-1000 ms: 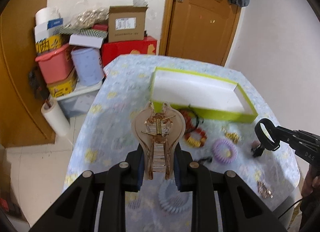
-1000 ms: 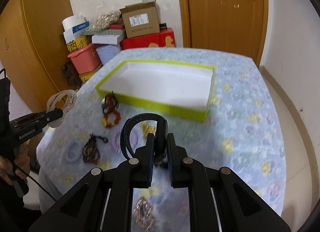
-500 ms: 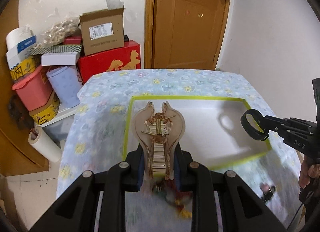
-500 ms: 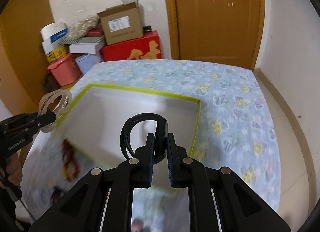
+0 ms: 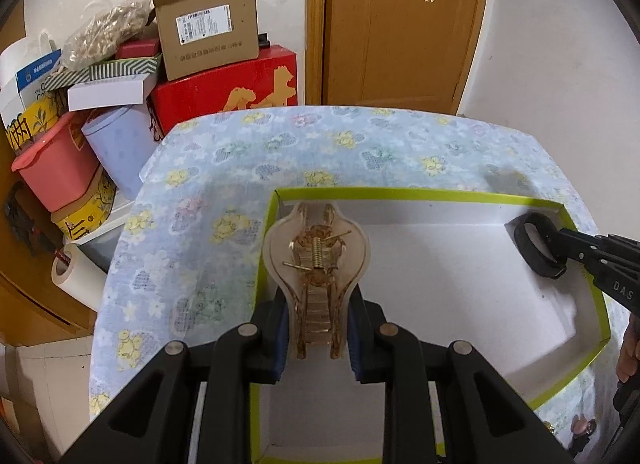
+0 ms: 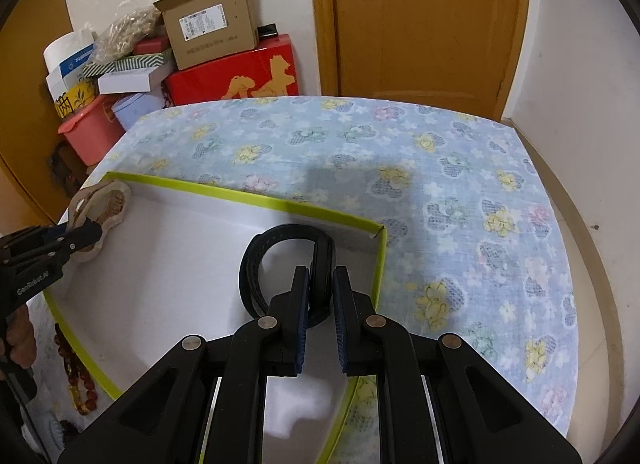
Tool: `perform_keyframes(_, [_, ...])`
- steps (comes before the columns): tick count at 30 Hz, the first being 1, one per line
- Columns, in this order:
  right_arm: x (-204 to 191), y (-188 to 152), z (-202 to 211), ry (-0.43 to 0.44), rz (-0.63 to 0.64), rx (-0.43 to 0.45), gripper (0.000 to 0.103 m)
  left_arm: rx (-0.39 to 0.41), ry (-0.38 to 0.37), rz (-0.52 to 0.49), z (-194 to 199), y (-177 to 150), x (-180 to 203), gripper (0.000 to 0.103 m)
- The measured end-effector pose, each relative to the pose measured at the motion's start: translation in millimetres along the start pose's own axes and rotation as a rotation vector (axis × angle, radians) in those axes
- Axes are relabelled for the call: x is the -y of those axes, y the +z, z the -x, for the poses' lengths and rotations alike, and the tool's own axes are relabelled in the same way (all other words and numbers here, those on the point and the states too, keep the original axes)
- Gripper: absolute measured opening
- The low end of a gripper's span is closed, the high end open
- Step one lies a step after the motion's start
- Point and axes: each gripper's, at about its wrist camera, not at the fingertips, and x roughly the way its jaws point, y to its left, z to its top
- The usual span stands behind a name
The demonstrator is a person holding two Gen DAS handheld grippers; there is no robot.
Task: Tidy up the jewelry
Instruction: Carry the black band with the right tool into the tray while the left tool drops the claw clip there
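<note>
A: Jewelry first, biggest thing down: where does it all sit?

B: On the surface with the flowered cloth, the tray lies toward the near left corner, white inside with a green rim, and nothing is lying on its floor. A few beaded pieces lie on the cloth outside the tray's near left edge.

A: And the two items in hand?

B: The left tongs clamp the clip, a clear amber hair claw, by its lower part, with its spring end pointing away over the tray's far left corner. The right tongs, pinched narrow, grip the band, a black loop, over the tray's far right corner. Neither piece seems to touch the tray floor, though I can't be sure about the clip.

A: So the step is setting them down. How to do it well?

B: I'd lower each until it's just above the white floor, then ease the tongs apart rather than dropping from height, because the claw could bounce or tip. Keep the clip to its left corner and the band to the right so they lie apart. I'd also clear the green rim on the way out; catching it could drag the light tray across the cloth.
</note>
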Motion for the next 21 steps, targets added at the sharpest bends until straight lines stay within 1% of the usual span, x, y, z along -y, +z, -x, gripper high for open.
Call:
perform_keyframes(4, [-0.2, 0.5, -1.6, 0.005, 0.000, -0.011, 0.012, 0.007, 0.020, -0.019, 0.0, 1.4, 3.1, 0.026])
perform_keyframes(6, [-0.7, -0.1, 0.1, 0.010, 0.001, -0.015, 0.014, 0.009, 0.028, -0.029, 1.9, 1.9, 4.2, 0.026])
perform_keyframes(8, [-2.1, -1.0, 6.4, 0.014, 0.005, -0.002, 0.017, 0.018, 0.024, -0.031, 6.9, 2.4, 3.8, 0.030])
perform_keyframes(11, [-4.4, -3.7, 22.3, 0.016, 0.006, 0.026, 0.018, 0.034, 0.010, -0.019, 18.2, 2.4, 1.8, 0.036])
perform_keyframes(16, [-11.2, -17.1, 55.4, 0.026, 0.015, 0.069, 0.019, 0.065, -0.010, -0.020, 41.7, -2.6, 1.1, 0.040])
perform_keyframes(21, [-16.3, -39.2, 85.9, 0.040, 0.009, 0.087, 0.019, 0.077, -0.021, -0.013, 63.0, -13.4, -1.1, 0.041])
